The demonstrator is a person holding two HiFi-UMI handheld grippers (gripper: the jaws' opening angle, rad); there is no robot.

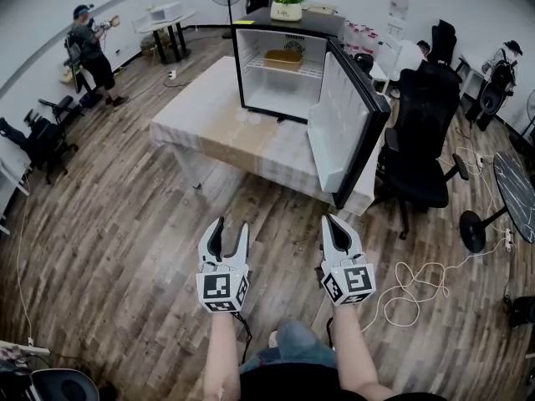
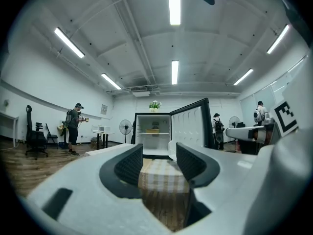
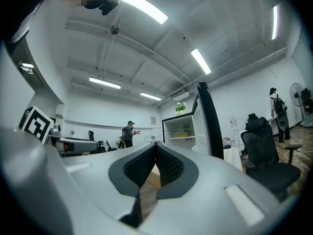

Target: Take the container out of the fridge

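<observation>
In the head view I see the container (image 1: 283, 58) on the shelf of the fridge (image 1: 276, 100) on the desk (image 1: 209, 128), with the door (image 1: 334, 115) open beside an office chair (image 1: 422, 115); in the left gripper view the left gripper (image 2: 159, 151) has its fingers spread and empty; in the right gripper view the right gripper (image 3: 155, 147) has its fingers pressed together.

Left gripper (image 1: 231, 226) fingers apart, right gripper (image 1: 333, 221) fingers together

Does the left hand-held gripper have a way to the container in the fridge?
Likely yes, after stepping closer: the fridge door is open, nothing blocks the container, but the left hand-held gripper is far back.
</observation>
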